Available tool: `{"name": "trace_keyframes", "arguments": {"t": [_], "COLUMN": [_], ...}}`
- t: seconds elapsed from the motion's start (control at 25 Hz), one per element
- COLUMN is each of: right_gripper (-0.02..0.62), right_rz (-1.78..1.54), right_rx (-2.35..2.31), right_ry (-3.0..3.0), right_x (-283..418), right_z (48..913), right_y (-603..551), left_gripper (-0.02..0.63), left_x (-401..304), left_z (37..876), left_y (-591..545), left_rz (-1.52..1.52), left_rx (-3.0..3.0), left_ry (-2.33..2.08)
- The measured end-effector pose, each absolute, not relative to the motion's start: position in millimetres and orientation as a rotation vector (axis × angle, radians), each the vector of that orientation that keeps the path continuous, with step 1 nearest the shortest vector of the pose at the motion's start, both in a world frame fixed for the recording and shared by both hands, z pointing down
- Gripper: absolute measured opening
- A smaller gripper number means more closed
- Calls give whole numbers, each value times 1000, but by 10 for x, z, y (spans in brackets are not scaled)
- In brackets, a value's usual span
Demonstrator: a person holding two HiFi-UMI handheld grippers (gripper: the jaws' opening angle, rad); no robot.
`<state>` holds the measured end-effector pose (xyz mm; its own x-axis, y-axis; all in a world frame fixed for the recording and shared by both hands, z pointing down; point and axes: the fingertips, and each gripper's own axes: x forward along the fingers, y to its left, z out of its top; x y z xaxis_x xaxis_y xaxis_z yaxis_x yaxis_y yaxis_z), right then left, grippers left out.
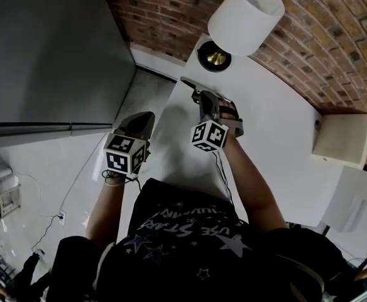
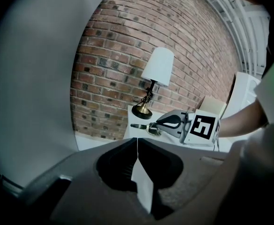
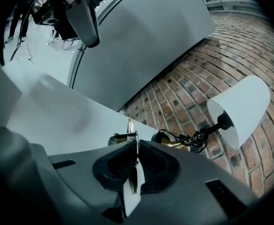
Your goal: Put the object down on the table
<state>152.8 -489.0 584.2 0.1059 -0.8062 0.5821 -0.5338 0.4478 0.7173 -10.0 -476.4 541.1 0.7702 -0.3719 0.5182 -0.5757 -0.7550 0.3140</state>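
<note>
While its jaws are clenched on a slim pen-like object with a dark tip and a brass-coloured body (image 3: 130, 128), the right hand-held gripper (image 3: 136, 146) reaches over the white desk (image 1: 278, 137) near its left edge. The dark tip pokes out past the jaws toward the brick wall (image 1: 334, 43). From the head view the object (image 1: 190, 83) lies over the desk top, just short of the round brass base of a table lamp with a white shade (image 1: 246, 17); whether it touches the surface cannot be told. To the right of this gripper (image 1: 202, 99) the desk stretches bare and wide as far as a cream box (image 1: 340, 137) at its far right corner. To the left the desk edge runs close by, with a pale floor (image 1: 45, 181) below and a tall grey panel (image 1: 51, 49) beyond. The left hand-held gripper (image 1: 147, 115) hangs off that left edge, jaws pressed together with nothing between them. In its own view (image 2: 137, 142) it looks across at the object (image 2: 144, 126), which shows as a thin dark rod ending in a thicker greenish-brass part.
</note>
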Motion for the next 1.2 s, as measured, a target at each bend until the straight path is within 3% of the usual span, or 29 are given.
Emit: {"name": "trace_keyframes", "arguments": {"t": [1.04, 1.2], "right_gripper": [29, 66], "right_rz": [-367, -360], "right_rx": [1193, 1190], "right_ry": [-1534, -1540], "right_x": [1455, 1433], "right_z": [6012, 5992], "right_y": [-4815, -4777], "left_gripper": [21, 21], "left_x": [-111, -123], "left_z": [5393, 5367], "left_y": [-4794, -4779], "left_rz": [584, 577], "left_rx": [2494, 2504], "left_ry": [-728, -735]}}
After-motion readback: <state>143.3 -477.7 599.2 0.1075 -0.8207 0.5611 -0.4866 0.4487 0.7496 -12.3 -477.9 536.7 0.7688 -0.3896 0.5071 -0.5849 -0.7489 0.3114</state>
